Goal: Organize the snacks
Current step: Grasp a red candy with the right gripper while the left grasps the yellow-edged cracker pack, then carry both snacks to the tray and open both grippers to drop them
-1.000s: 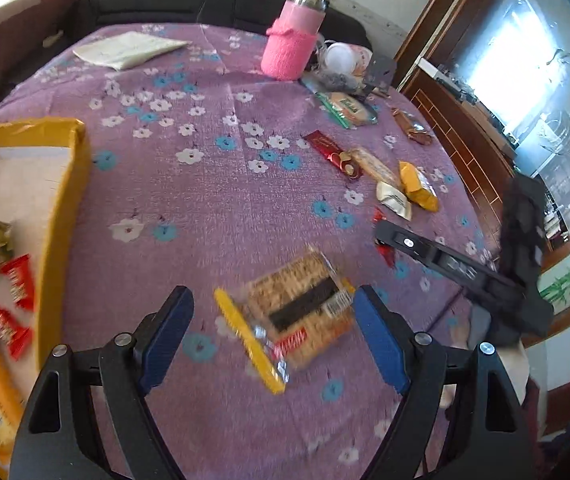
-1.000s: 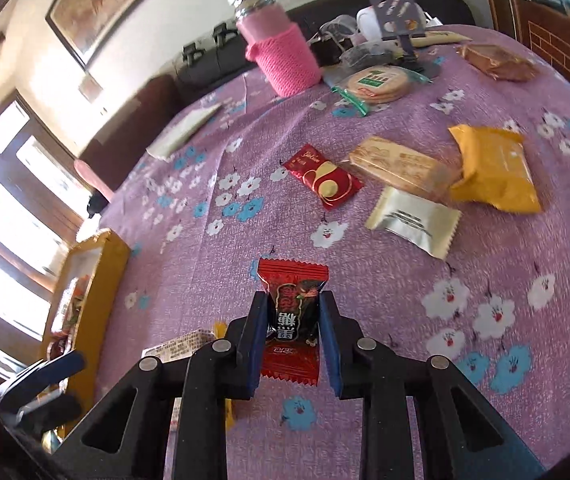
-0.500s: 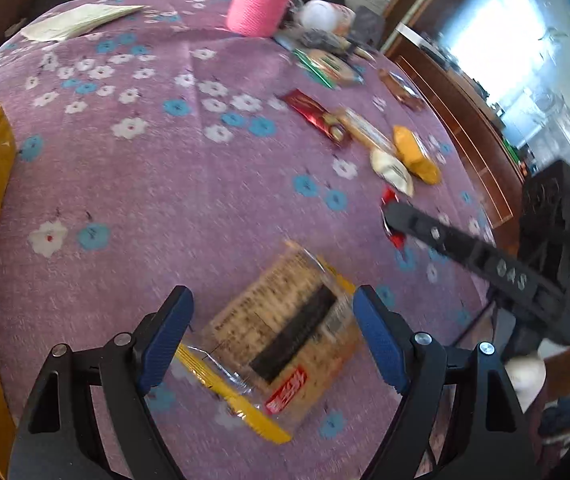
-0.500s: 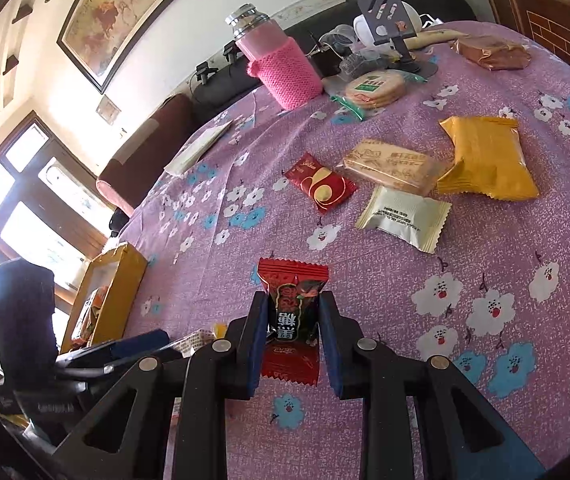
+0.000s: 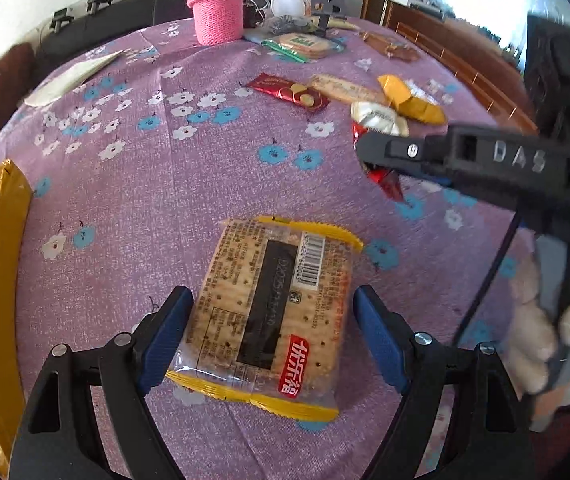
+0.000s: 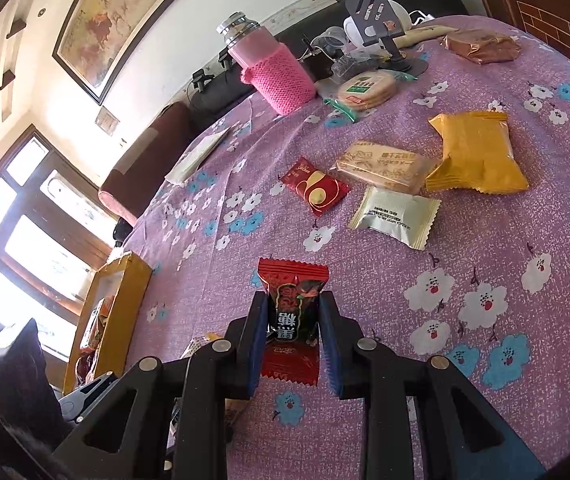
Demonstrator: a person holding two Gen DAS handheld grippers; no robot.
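L gripper (image 5: 271, 334): jaws apart, straddling cracker pack (image 5: 273, 312) flat on purple cloth, pads not pressing | R gripper (image 6: 291, 334): clamped on red candy (image 6: 294, 304), off cloth | step: pick-up for yellow box (image 5: 1, 280) | next: you close L squarely on pack, lift w/o crushing.

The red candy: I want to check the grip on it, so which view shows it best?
The right wrist view: the red candy sits pinched between the right gripper pads, label facing the camera. The left wrist view shows only red wrapper edges behind that gripper's finger.
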